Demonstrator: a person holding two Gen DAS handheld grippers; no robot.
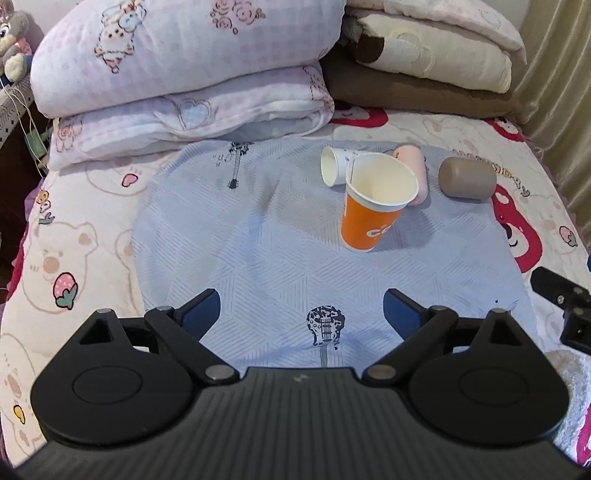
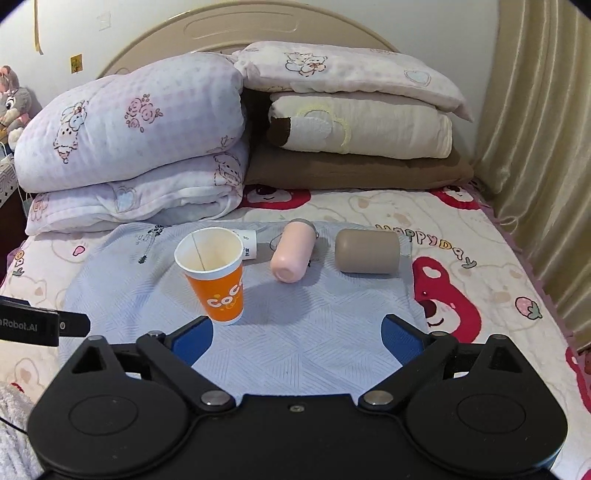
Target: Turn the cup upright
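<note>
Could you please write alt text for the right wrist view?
An orange paper cup stands upright on a blue cloth spread over a bed, ahead of the open right gripper. Behind it lie a white paper cup, a pink cup and a taupe cup, all on their sides.

Bed with curved headboard [image 2: 236,27], folded quilts [image 2: 136,122], beige curtain [image 2: 535,129] at right.

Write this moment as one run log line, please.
left gripper: open, empty | right gripper: open, empty | orange paper cup: upright | white paper cup, pink cup, taupe cup: lying
</note>
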